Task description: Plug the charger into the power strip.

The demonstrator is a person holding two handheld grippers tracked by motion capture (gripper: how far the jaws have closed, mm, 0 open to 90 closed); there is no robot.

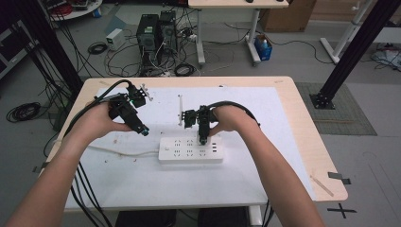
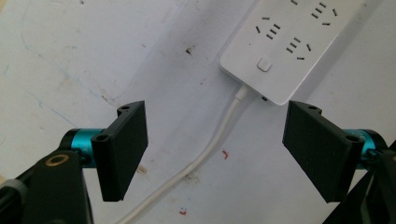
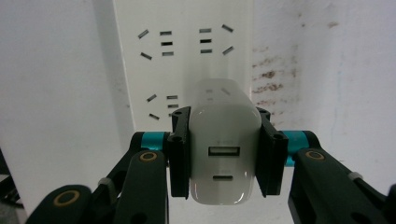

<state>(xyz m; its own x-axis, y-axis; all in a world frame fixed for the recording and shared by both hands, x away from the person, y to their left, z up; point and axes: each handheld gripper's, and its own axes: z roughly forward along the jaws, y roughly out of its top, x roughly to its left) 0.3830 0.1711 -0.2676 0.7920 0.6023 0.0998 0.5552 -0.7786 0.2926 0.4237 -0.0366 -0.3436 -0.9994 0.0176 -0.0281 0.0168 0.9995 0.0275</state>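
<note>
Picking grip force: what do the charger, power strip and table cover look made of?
Charger: likely glossy white plastic, soft reflections, rounded edges. Power strip: likely matte white plastic, moulded button and slots. Table cover: thin white sheet, maybe paper or laminate; stained and scuffed, hard to tell.

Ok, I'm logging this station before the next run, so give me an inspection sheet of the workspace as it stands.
Surface: white mat on a wooden table, stained and scuffed.
Job's things: white power strip lying flat; white USB charger held over its sockets.
Clutter: a thin white stick on the mat.
Grippers: left gripper open above the mat, near the strip's switch end; right gripper shut on the charger.
Cables: strip's white cord runs off left; black gripper cables hang over the table's edge.
Surroundings: computer towers and loose cables on the floor.
</note>
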